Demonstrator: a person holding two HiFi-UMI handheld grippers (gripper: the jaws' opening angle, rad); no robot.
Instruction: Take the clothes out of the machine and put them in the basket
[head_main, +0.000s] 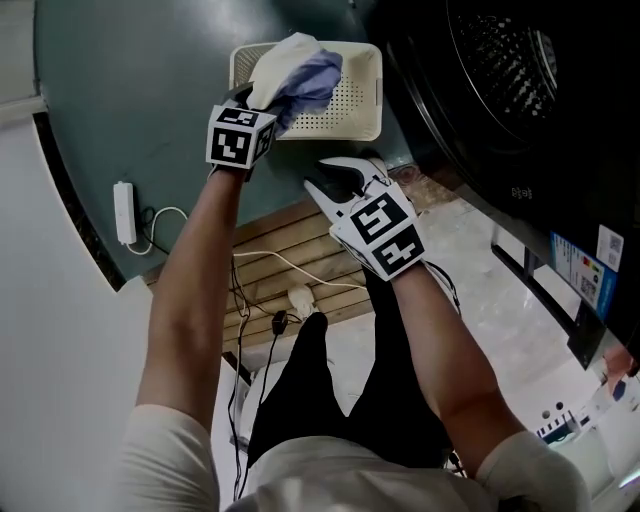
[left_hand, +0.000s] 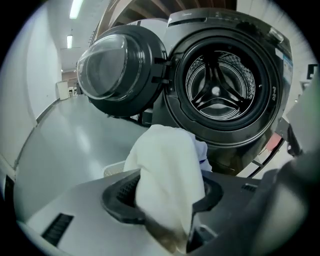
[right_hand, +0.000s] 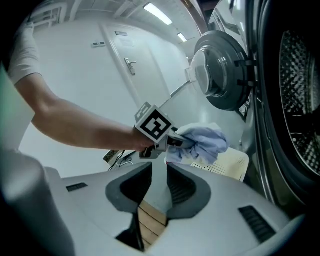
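1. At the far left of the floor lies a white power strip (head_main: 124, 212) with its cable. It plays no part in the task.
2. Right of it is the left gripper (head_main: 255, 110), its jaws clamped on a bundle of clothes (head_main: 300, 68) made up of white cloth with pale blue cloth beside it. In the left gripper view, white fabric fills the whole gap between the jaws. The bundle hangs over the left part of the basket; whether it touches the basket floor cannot be told.
3. The basket (head_main: 352, 105) is cream and perforated. It stands on the floor at the far side, just left of the machine. No contents show in it apart from the bundle.
4. The right gripper (head_main: 335, 180) is nearer than the basket and to the right of the left gripper. Its jaws stand apart with nothing between them; only wooden slats (head_main: 290, 250) show through the gap.
5. The machine (head_main: 520, 130) is at the right, with its door (left_hand: 120, 70) swung open to the left. No clothing can be made out in the visible part of the drum (left_hand: 217, 82).
6. Judged step: delivery of the bundle to the basket, just before release.
7. The next move calls for three things:
   - bringing the bundle inside the rim;
   - parting the left jaws so the fabric drops free, with care that no cloth clings to the jaws or drapes over the edge;
   - checking the drum for anything left.
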